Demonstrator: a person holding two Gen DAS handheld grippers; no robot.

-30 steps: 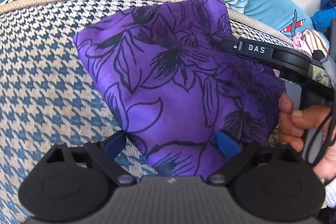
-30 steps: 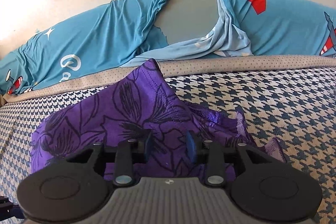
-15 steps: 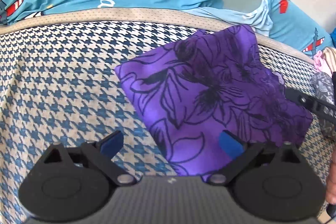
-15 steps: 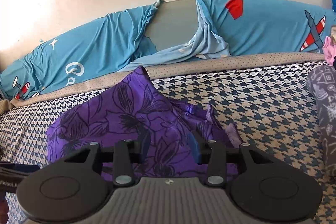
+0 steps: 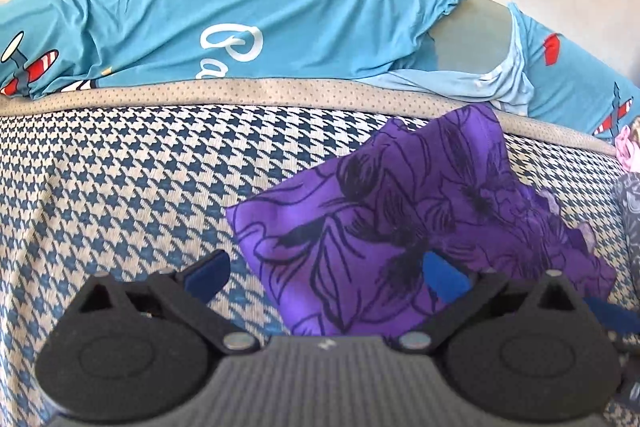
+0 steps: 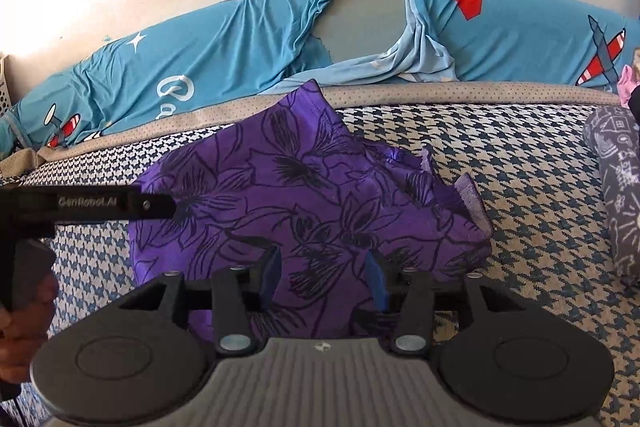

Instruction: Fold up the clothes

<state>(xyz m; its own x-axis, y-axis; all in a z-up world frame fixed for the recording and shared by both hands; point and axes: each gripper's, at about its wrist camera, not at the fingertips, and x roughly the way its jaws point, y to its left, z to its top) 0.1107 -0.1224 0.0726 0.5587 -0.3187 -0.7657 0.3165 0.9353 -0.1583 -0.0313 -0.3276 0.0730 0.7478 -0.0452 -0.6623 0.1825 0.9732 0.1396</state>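
The purple floral garment (image 5: 420, 227) is lying in a rough folded bundle on the houndstooth bed cover (image 5: 120, 195), toward the far edge where a strip of beige dotted trim (image 5: 280, 91) is running along the mattress. One corner of the cloth is peaking up against that trim, and a paler ruffled edge (image 6: 470, 195) is showing on its right side in the right wrist view.

The left gripper (image 5: 326, 273) is hovering with its jaws spread wide and nothing between them; one blue pad is sitting over the bare cover while the other is overlapping the garment's near edge (whether it is touching the cloth cannot be told). In the right wrist view the left tool's black body (image 6: 80, 205) is reaching in from the left, with the person's hand (image 6: 24, 323) gripping its handle.

The right gripper (image 6: 322, 275) is positioned directly over the near part of the garment, its blue-tipped fingers (image 6: 376, 277) parted with purple cloth visible in the gap; it is released, not pinching any fabric.

Behind the bed, a teal sheet with aeroplane prints (image 6: 520, 35) is draping over a grey headboard (image 6: 360, 15). A grey patterned cloth (image 6: 616, 187) is lying at the right edge of the cover, with something pink (image 5: 628, 151) beyond it.
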